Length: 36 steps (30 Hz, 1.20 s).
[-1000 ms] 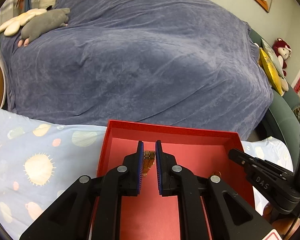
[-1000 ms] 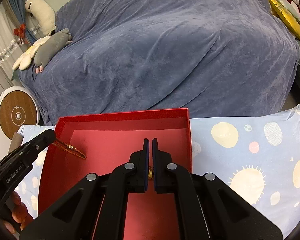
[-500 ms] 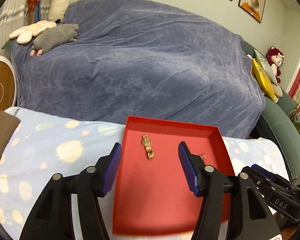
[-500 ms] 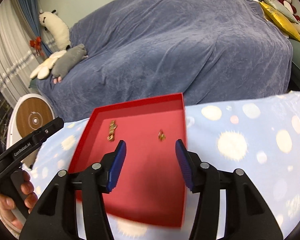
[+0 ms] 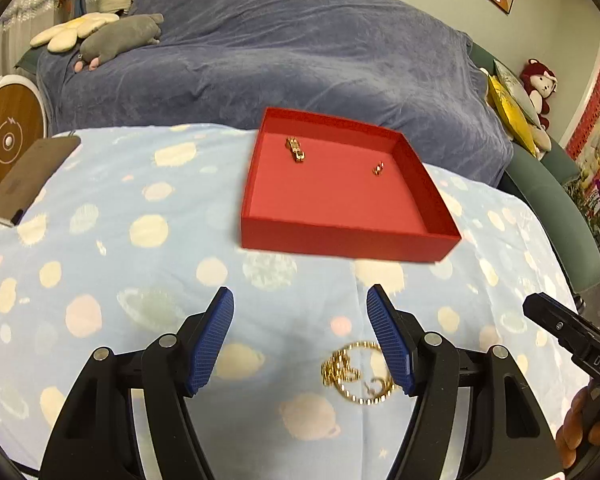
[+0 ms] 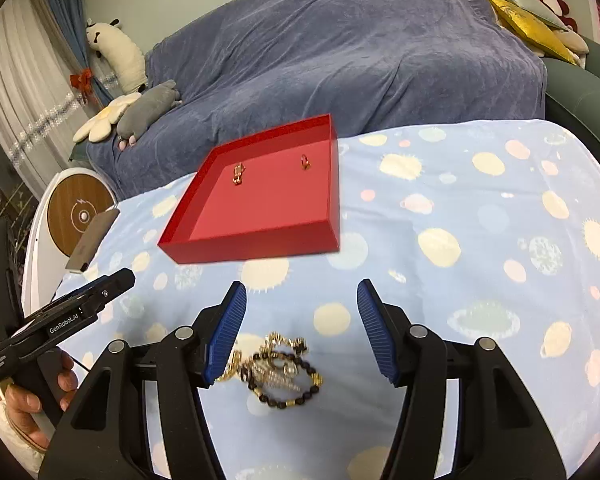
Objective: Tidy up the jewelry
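A red tray [image 5: 340, 236] sits on a blue planet-print cloth; it also shows in the right wrist view [image 6: 256, 246]. Inside lie a gold link bracelet [image 5: 295, 149] [image 6: 238, 173] and a small gold ring [image 5: 378, 168] [image 6: 305, 161]. A heap of gold chains [image 5: 354, 372] lies on the cloth near me; in the right wrist view it includes a dark bead bracelet [image 6: 284, 372]. My left gripper [image 5: 300, 334] is open and empty, just behind the heap. My right gripper [image 6: 302, 328] is open and empty over the heap.
A brown flat case [image 5: 30, 176] lies at the cloth's left edge. A blue-covered sofa [image 5: 280, 52] with plush toys [image 5: 116, 38] stands behind the table. A round white-and-wood stand [image 6: 78, 208] is at the left.
Both grippers opened, leaving the bracelet and ring in the tray, and pulled back from the tray toward me. The heap of chains came into view between the fingers.
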Available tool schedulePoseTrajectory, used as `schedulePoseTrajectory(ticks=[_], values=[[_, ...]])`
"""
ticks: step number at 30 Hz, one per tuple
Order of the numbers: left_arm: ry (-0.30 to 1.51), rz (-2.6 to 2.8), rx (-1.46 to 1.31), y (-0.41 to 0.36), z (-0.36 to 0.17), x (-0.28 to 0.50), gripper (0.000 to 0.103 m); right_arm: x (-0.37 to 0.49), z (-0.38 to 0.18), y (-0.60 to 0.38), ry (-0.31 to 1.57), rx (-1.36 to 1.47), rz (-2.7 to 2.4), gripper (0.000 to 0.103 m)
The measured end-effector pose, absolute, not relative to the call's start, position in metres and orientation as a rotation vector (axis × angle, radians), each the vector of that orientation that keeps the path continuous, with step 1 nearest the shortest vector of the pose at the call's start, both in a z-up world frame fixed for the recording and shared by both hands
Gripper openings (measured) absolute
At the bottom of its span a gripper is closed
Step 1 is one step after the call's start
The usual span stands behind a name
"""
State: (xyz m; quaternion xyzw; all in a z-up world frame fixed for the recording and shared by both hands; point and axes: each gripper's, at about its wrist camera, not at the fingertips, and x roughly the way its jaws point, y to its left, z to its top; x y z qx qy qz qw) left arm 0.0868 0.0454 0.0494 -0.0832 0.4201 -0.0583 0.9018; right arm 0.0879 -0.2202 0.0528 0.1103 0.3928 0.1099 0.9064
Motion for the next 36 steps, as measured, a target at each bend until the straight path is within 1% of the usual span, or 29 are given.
schedulePoseTrajectory(ticks=[6,11,16,18,20,28,30,31,33,34,35,36], values=[[0.934,-0.113,-0.199,0.045,0.014,0.055,0.066,0.055,0.028,-0.196,0.845,0.141,0.27,0.056],[0.945,-0.121,-0.09,0.032,-0.005,0.049,0.066,0.043,0.008,-0.169,0.874,0.016,0.315,0.054],[0.982,-0.147,-0.078,0.028,-0.016,0.049,0.066,0.047,-0.003,-0.168,0.905,0.022,0.332,0.047],[0.989,-0.15,-0.076,0.027,-0.018,0.049,0.066,0.051,-0.005,-0.169,0.911,0.03,0.333,0.04],[0.986,-0.147,-0.071,0.027,-0.018,0.048,0.066,0.056,-0.007,-0.166,0.914,0.037,0.337,0.037],[1.001,-0.162,-0.08,0.026,-0.02,0.047,0.066,0.075,-0.013,-0.149,0.913,0.035,0.349,0.035],[1.007,-0.166,-0.083,0.026,-0.021,0.047,0.066,0.08,-0.016,-0.146,0.917,0.024,0.347,0.031],[1.009,-0.168,-0.087,0.027,-0.021,0.047,0.066,0.082,-0.017,-0.144,0.919,0.02,0.344,0.03],[1.014,-0.17,-0.093,0.027,-0.022,0.048,0.066,0.085,-0.02,-0.143,0.924,0.015,0.337,0.025],[1.017,-0.172,-0.098,0.028,-0.023,0.048,0.066,0.085,-0.021,-0.143,0.922,0.011,0.333,0.023],[1.019,-0.174,-0.106,0.029,-0.023,0.049,0.066,0.086,-0.021,-0.143,0.921,0.009,0.33,0.018],[1.021,-0.174,-0.112,0.03,-0.023,0.05,0.066,0.086,-0.02,-0.143,0.92,0.01,0.331,0.008]])
